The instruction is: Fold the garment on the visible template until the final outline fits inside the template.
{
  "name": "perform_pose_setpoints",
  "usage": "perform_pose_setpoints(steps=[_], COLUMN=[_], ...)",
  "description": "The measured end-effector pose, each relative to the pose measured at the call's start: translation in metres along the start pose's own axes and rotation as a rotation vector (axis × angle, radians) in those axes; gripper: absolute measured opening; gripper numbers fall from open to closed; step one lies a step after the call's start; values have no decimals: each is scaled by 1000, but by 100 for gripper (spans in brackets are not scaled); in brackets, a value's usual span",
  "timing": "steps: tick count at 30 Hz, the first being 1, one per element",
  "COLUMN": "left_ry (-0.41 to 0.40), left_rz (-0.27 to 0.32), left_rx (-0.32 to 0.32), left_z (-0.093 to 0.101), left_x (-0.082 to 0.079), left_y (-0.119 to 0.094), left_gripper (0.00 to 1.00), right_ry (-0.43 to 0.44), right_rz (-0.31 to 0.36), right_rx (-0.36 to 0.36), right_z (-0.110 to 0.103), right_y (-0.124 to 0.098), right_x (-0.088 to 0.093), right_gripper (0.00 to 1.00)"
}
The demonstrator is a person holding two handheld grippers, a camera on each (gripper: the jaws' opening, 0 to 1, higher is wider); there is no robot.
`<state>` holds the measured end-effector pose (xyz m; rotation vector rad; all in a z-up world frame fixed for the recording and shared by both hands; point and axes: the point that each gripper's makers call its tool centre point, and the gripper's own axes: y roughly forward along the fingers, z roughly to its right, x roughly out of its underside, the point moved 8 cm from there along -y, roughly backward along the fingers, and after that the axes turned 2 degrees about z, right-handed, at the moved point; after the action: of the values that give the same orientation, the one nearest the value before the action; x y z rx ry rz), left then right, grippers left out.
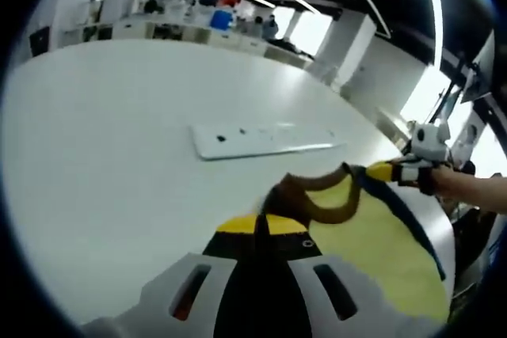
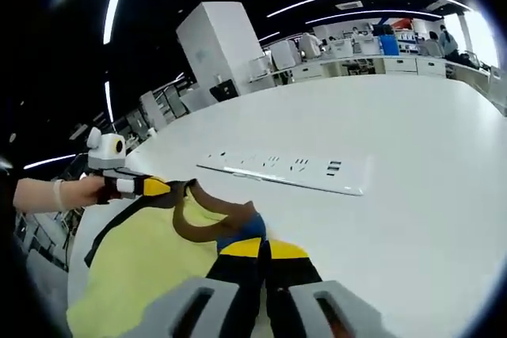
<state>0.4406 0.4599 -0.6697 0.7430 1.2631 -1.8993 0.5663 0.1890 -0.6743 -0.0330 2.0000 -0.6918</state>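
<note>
A yellow garment [image 1: 372, 247] with a brown collar [image 1: 317, 195] and dark blue trim hangs stretched between both grippers above the white table. My left gripper [image 1: 265, 225] is shut on the collar edge at one shoulder. The right gripper [image 1: 380, 170], held by a hand at the right of the left gripper view, pinches the other shoulder. In the right gripper view my right gripper [image 2: 263, 249] is shut on the garment [image 2: 150, 267] near the brown collar [image 2: 214, 223] and a blue patch, and the left gripper [image 2: 154, 187] grips the far shoulder.
A long white power strip [image 1: 261, 140] lies flat in the middle of the white table [image 1: 119, 140]; the same power strip [image 2: 289, 170] shows beyond the garment. Desks, cabinets and a white pillar stand behind. The table edge runs close behind the garment.
</note>
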Motion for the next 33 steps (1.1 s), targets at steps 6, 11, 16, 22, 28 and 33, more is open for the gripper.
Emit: perform_pose_setpoints(steps=[6, 11, 16, 22, 28, 33], left_ry=[62, 84, 104, 104, 174, 233], left_rz=[5, 13, 30, 31, 8, -35], left_rx=[18, 34, 35, 63, 91, 114], left_z=[3, 6, 9, 14, 20, 23], left_x=[-1, 0, -3, -6, -7, -3], left_y=[0, 0, -1, -6, -11, -19], left_gripper=[12, 32, 53, 68, 89, 96], right_ry=[-6, -45, -71, -94, -122, -136], right_rz=[4, 34, 34, 35, 9, -12], right_rx=[-3, -8, -24, -40, -38, -35], right_z=[-1, -6, -11, -18, -21, -22], right_y=[1, 1, 0, -4, -7, -13], right_x=[1, -4, -4, -6, -4, -3], right_gripper=[4, 32, 48, 61, 80, 91])
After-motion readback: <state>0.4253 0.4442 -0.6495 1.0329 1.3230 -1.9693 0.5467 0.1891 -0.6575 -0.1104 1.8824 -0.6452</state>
